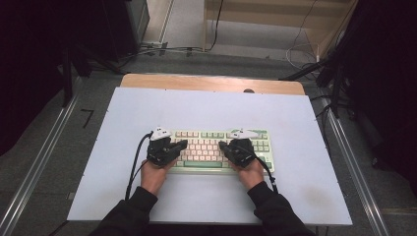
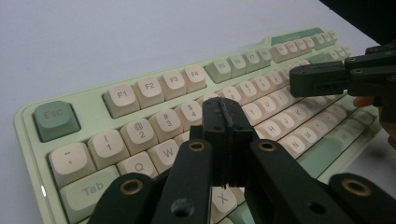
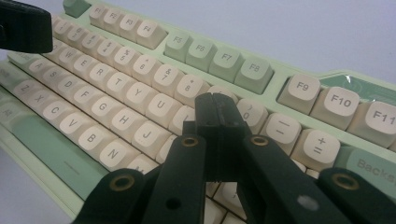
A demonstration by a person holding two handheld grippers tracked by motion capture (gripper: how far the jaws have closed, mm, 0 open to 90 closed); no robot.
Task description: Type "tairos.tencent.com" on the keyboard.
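A pale green keyboard (image 1: 216, 147) with cream and green keys lies in the middle of the white table top (image 1: 206, 108). My left gripper (image 1: 183, 144) hovers over its left half, jaws shut with nothing between them. Its own view shows the tips (image 2: 224, 114) above the upper letter rows of the keyboard (image 2: 149, 88). My right gripper (image 1: 222, 145) is over the right half, also shut and empty; its tips (image 3: 217, 107) sit above the keys near the number row of the keyboard (image 3: 219, 56). Both tips point inward toward each other.
The table top rests on a wooden desk (image 1: 211, 82) whose far edge shows. Metal rails (image 1: 39, 162) run along both sides on the grey floor. Cables (image 1: 162, 49) and dark equipment stand beyond the far edge. A dark smudge (image 1: 314, 194) marks the table's right front.
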